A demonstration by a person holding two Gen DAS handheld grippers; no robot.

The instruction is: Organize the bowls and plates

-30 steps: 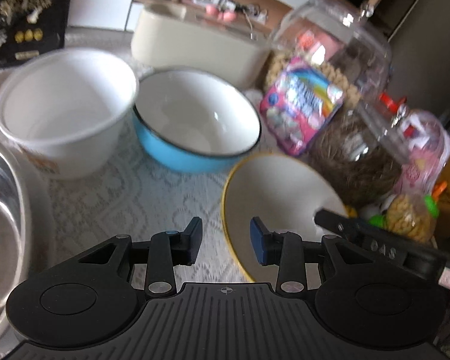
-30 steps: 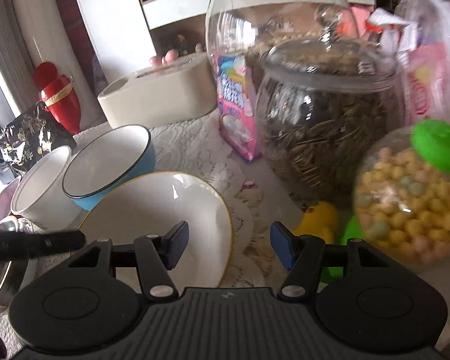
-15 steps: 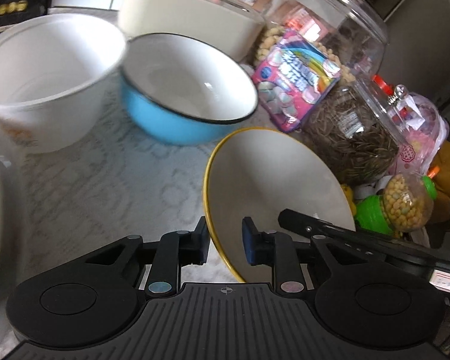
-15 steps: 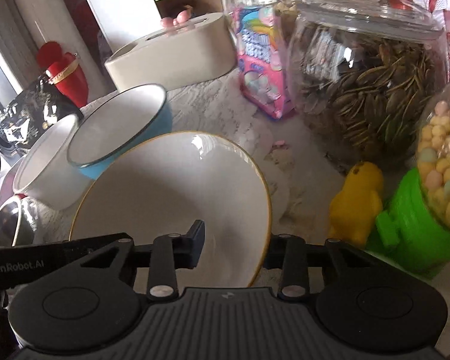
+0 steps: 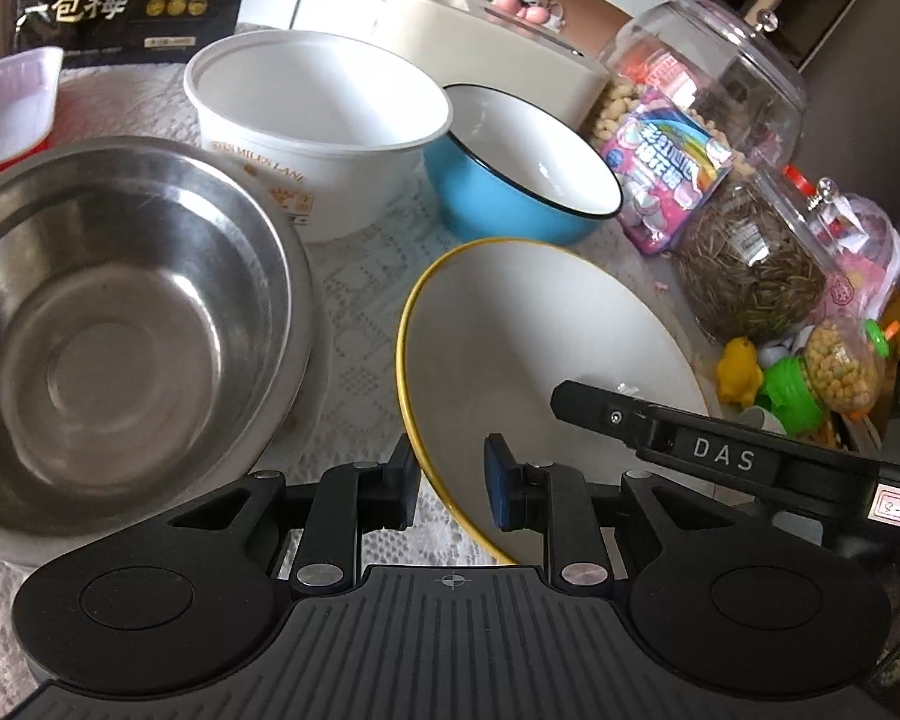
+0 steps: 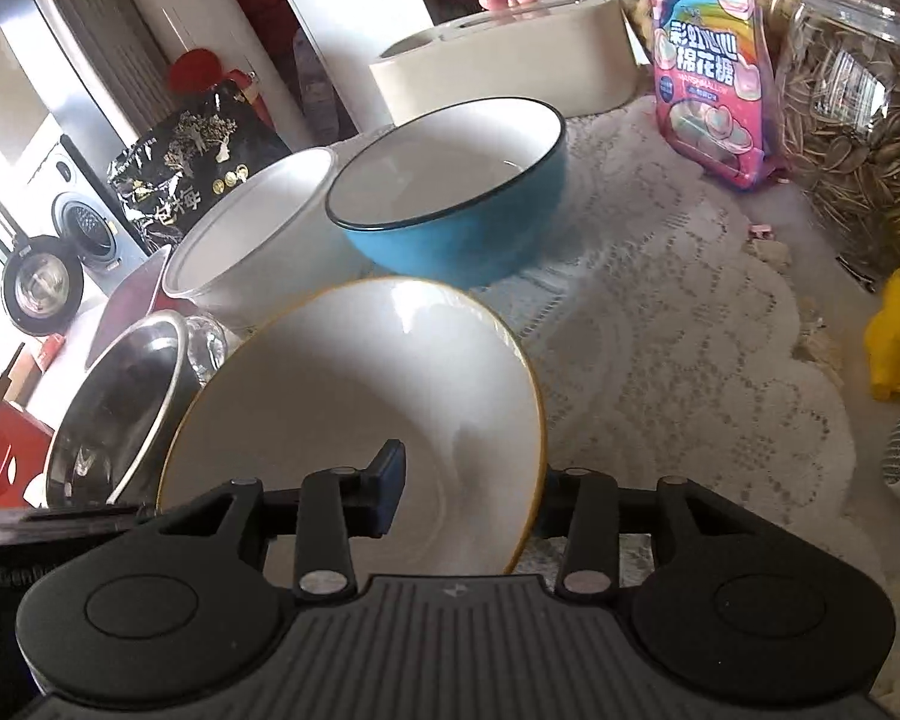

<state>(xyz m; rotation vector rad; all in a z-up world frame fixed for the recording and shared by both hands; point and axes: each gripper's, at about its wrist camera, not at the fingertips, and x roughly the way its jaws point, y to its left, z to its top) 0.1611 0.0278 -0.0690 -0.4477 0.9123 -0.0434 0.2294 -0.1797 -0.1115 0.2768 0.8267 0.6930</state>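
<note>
Altogether four bowls [image 5: 528,354]; two claws [image 5: 450,483] gripping one.

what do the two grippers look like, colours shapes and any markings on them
Both are matte black plastic. The left gripper has a ribbed base plate, two round discs, silver pivot screws and blue pads on its fingers. The right gripper is built the same; seen from the left wrist, its side reads DAS with a small white label.
</note>
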